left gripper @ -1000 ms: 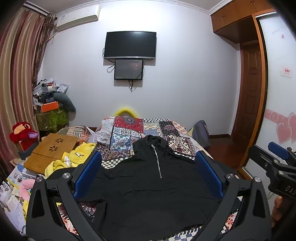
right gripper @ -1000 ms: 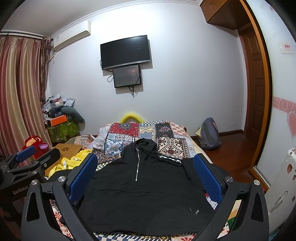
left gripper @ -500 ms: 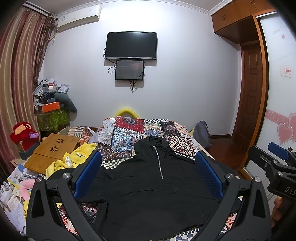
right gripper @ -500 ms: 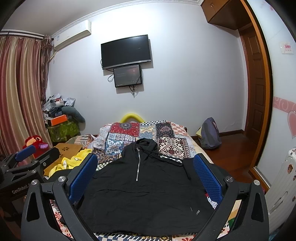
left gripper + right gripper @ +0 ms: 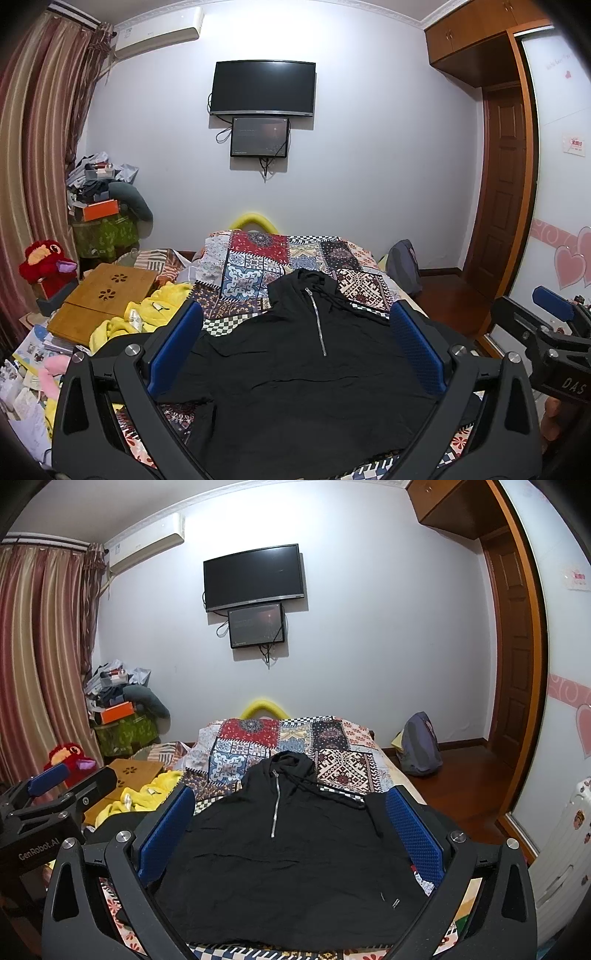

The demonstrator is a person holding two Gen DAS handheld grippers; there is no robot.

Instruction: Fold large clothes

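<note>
A black hooded pullover [image 5: 295,373] with a short silver zip lies flat, front up, on a bed with a patchwork quilt [image 5: 258,258], hood toward the far wall. It also shows in the right wrist view [image 5: 280,860]. My left gripper [image 5: 295,343] is open and empty, held above the near hem. My right gripper [image 5: 291,823] is open and empty, also above the near part of the garment. The right gripper shows at the right edge of the left wrist view [image 5: 554,332]; the left gripper shows at the left edge of the right wrist view [image 5: 48,812].
A yellow garment [image 5: 147,314], a wooden lap table [image 5: 99,295] and papers lie left of the bed. A red plush toy [image 5: 44,262] and piled boxes stand by the curtain. A backpack [image 5: 421,746] sits on the wooden floor right of the bed, near a door.
Both views have shifted very slightly; the pullover has not moved and both grippers stay open.
</note>
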